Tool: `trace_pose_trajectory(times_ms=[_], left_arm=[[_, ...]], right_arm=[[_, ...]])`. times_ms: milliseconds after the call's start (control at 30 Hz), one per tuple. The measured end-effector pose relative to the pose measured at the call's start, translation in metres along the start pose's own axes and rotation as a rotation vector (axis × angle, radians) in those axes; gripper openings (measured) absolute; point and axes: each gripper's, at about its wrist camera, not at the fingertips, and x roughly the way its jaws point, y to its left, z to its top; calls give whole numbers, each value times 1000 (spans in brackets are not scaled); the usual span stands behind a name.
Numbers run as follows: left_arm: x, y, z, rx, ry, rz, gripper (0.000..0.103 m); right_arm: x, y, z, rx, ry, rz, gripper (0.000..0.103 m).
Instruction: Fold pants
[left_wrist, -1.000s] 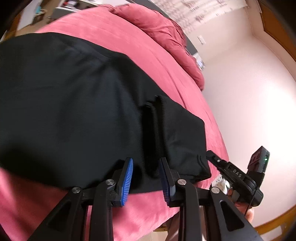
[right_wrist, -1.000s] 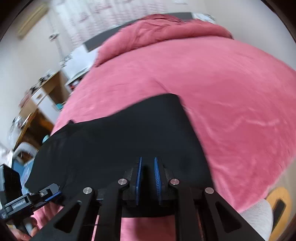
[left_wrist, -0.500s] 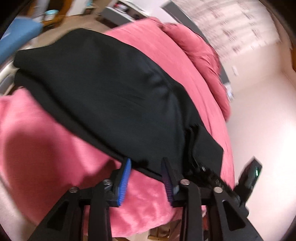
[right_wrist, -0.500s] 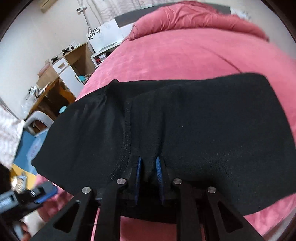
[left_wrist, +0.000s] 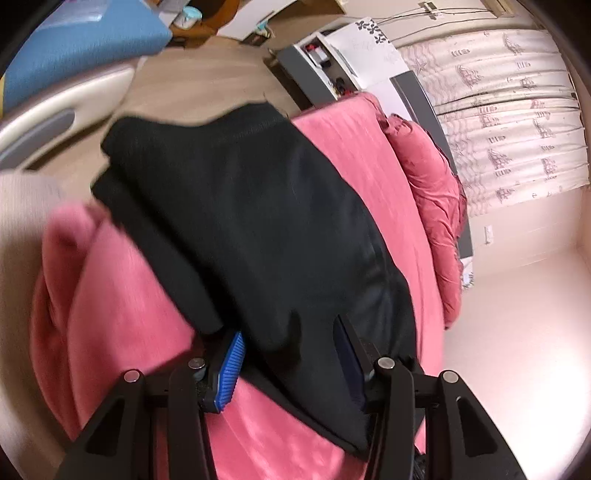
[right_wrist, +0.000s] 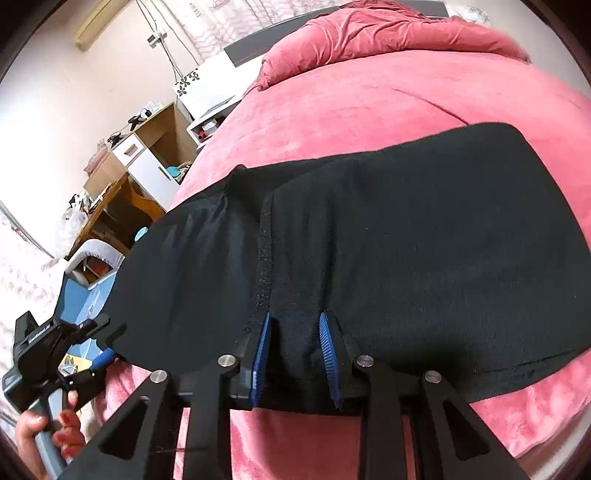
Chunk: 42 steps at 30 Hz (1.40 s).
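Note:
Black pants (right_wrist: 406, 229) lie folded on a pink bed (right_wrist: 369, 103); they also show in the left wrist view (left_wrist: 258, 221). My right gripper (right_wrist: 293, 354) has its jaws parted, with a fold of the pants' near edge between the blue pads. My left gripper (left_wrist: 291, 365) is open at the pants' near left edge, with black cloth lying between and over its jaws. It also shows from the side in the right wrist view (right_wrist: 99, 343), held by a hand at the pants' left end.
A bunched pink duvet (right_wrist: 388, 29) lies at the bed's head. Wooden desk and cabinets (right_wrist: 140, 155) stand left of the bed. A blue-and-cream chair (left_wrist: 66, 62) stands beside the bed's edge. A curtain (left_wrist: 509, 110) hangs behind.
My right gripper has opened from a tight grip on the pants. My left gripper has swung left and now has the pants' edge between its open jaws.

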Motion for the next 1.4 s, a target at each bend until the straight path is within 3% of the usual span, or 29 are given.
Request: trace_pose_trajectory(times_ms=[300, 467, 533, 633, 700, 800, 900, 1033, 1167, 1267, 1367, 1400], left_arm=[[8, 20, 44, -81, -68, -54, 48], [6, 41, 60, -184, -92, -143, 34], [8, 50, 62, -220, -84, -161, 20], [5, 62, 62, -252, -82, -209, 9], [4, 63, 62, -251, -87, -241, 8], [-2, 56, 64, -230, -117, -296, 8], [-9, 53, 64, -234, -110, -299, 8], [-23, 52, 58, -221, -126, -264, 8], [-26, 55, 57, -169, -126, -142, 8], [-18, 66, 54, -199, -79, -58, 9], [-24, 64, 46, -218, -75, -21, 19], [-26, 60, 46, -215, -79, -15, 27]], right_arm=[[-8, -1, 0, -4, -15, 5, 28], [-15, 1, -2, 1, -36, 18, 30], [-16, 4, -2, -3, -42, 26, 31], [-16, 12, -1, -24, -50, 55, 33], [-11, 21, -1, -53, -30, 81, 33], [7, 31, -4, -119, 22, 22, 34], [14, 30, -3, -132, 39, 8, 34], [13, 29, -5, -133, 36, 10, 34], [13, 21, -5, -82, 25, 37, 34], [12, 20, -4, -88, 31, 37, 34], [13, 17, -4, -74, 30, 49, 34], [12, 17, -5, -72, 30, 51, 34]])
